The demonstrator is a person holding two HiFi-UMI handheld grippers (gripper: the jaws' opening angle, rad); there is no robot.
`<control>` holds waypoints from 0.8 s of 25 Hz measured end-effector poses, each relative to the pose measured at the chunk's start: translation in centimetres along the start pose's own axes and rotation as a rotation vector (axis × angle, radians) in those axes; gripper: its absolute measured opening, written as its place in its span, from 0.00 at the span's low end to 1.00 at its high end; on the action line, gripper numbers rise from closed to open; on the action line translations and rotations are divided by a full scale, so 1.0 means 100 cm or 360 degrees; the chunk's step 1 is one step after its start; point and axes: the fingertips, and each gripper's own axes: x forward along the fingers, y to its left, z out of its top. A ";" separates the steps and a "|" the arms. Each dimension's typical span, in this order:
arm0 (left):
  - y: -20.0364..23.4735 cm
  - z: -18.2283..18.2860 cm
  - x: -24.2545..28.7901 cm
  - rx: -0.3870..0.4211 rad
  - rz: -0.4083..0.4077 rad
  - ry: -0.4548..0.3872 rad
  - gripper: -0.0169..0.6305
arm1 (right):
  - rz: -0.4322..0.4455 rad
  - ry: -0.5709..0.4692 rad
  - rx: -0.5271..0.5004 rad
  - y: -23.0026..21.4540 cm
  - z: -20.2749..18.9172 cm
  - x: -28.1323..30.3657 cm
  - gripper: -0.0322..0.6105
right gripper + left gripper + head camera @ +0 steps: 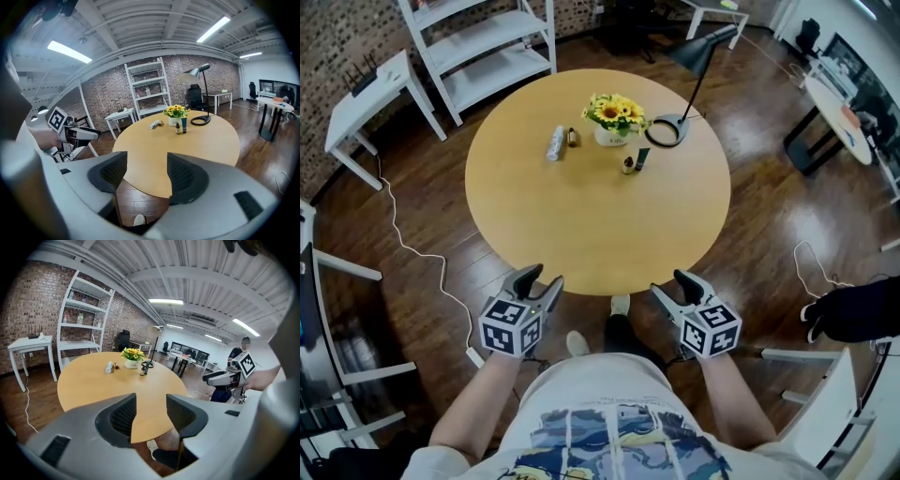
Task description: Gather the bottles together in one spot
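Presently left tool [539, 281], right tool [671, 285], both agape, empty, four bottles [555, 142], one table [581, 225].

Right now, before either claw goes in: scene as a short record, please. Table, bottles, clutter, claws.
table: round wooden table
bottles, left pair: white bottle lying on its side, small brown bottle beside it
bottles, right pair: amber bottle and dark tube, upright, close together
clutter: sunflower pot between the pairs, desk lamp at the far right
left claw: open, empty, at the near table edge
right claw: open, empty, at the near table edge
gathered: not yet
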 end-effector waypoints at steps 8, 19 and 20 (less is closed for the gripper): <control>-0.011 -0.019 -0.010 -0.0007 -0.0019 0.0094 0.30 | -0.0003 0.0022 0.0013 0.013 -0.010 -0.004 0.50; -0.009 -0.004 0.002 -0.0098 -0.0107 -0.0010 0.39 | 0.0022 0.0059 0.0005 0.006 -0.004 0.007 0.50; -0.005 0.000 0.005 -0.0088 -0.0095 -0.0014 0.39 | 0.0022 0.0063 0.0006 0.003 -0.003 0.008 0.50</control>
